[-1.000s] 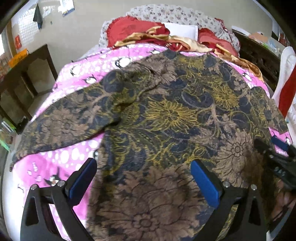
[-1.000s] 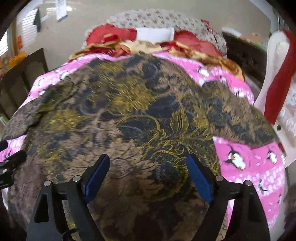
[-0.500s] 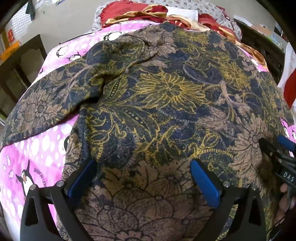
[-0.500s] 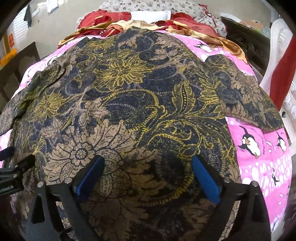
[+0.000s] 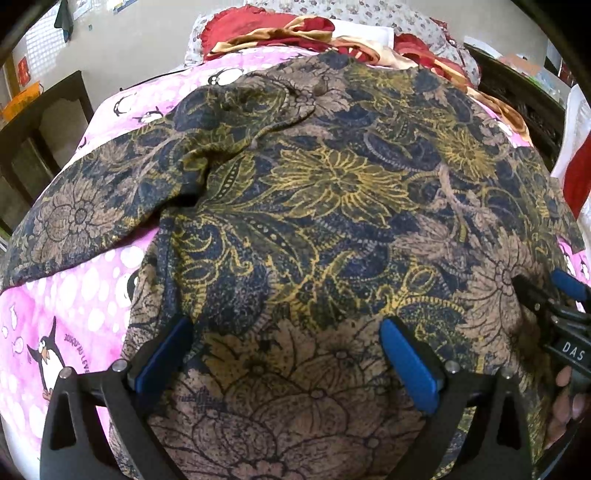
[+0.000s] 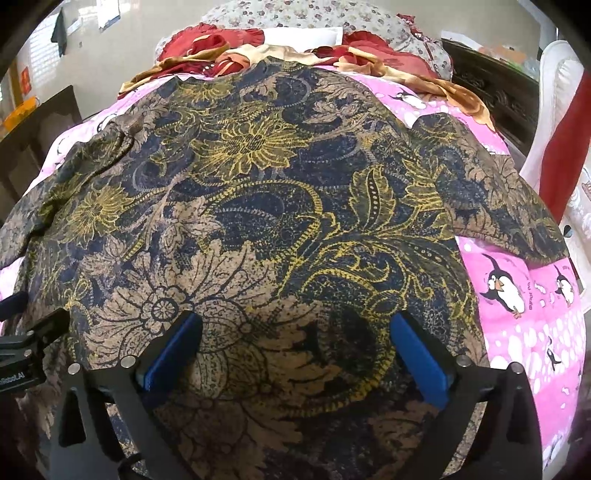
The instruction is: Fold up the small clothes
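Left wrist view: the left gripper [image 5: 286,354] hangs low over a big flowery shirt [image 5: 332,206]. Its jaws stand wide apart, w/ nothing pinched btwn them. The blue pads [image 5: 408,369] sit just above the cloth near the bottom edge; can't tell if they touch it. The shirt lies flat & spread out on a pink blanket [image 5: 74,302] w/ penguins on it. It is dark blue, brown & yellow. One sleeve [image 5: 85,214] sticks out to the left side, over the pink. At the right edge, the right gripper [image 5: 554,299] shows a bit, w/ some fingers [image 5: 563,380] of the person's hand below it.

Right wrist view: the right gripper [image 6: 295,354] is also low over the shirt [image 6: 280,206], jaws as wide as they go, holding nothing. The other sleeve [image 6: 495,199] lies out to the right on the pink blanket [image 6: 524,332]. Part of the left gripper [image 6: 33,332] peeks in at the left edge.

Far end of the bed: a pile of red & gold cloth [image 6: 221,48] & a flowery pillow [image 6: 306,18]. A white chair [image 6: 554,110] w/ red cloth stands at the right.
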